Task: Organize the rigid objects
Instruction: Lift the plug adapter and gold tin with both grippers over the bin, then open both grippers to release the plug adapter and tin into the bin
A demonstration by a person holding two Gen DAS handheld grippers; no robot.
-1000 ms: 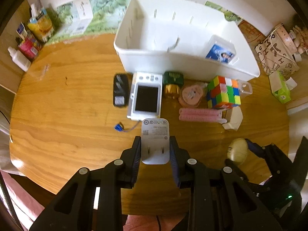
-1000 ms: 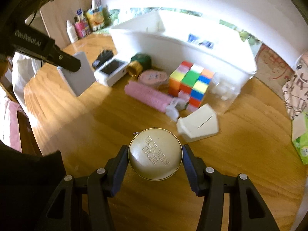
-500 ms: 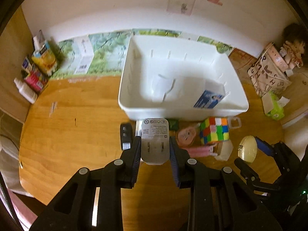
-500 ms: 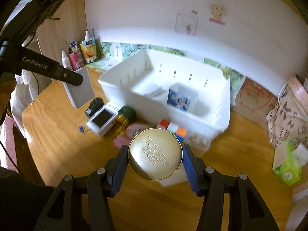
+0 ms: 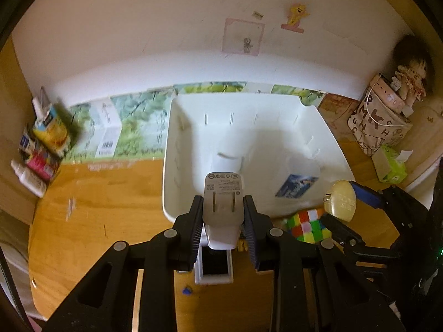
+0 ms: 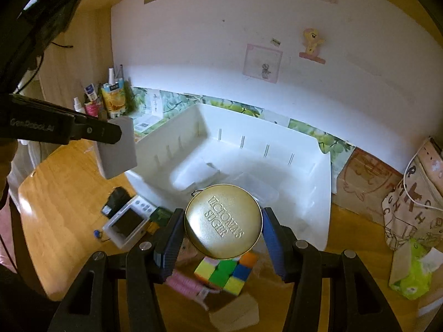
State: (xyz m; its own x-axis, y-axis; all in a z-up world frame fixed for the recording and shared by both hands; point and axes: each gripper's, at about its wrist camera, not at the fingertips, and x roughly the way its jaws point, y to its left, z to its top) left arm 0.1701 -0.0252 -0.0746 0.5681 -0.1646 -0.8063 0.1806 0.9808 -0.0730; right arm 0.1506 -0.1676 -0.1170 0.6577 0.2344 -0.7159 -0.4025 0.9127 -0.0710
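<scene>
Both grippers have risen toward the white bin (image 5: 326,127): left gripper (image 5: 223,215) clamps the charger (image 5: 223,193), right gripper (image 6: 223,232) clamps the gold tin (image 6: 223,221), while several things beside the bin still wait.

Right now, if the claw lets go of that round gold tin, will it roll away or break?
The gold tin looks like stiff metal, so it probably would not break, though it might dent. It is round and held by its edges in the right claw, so if it landed on edge it could roll. Its shiny surface looks slippery.
</scene>
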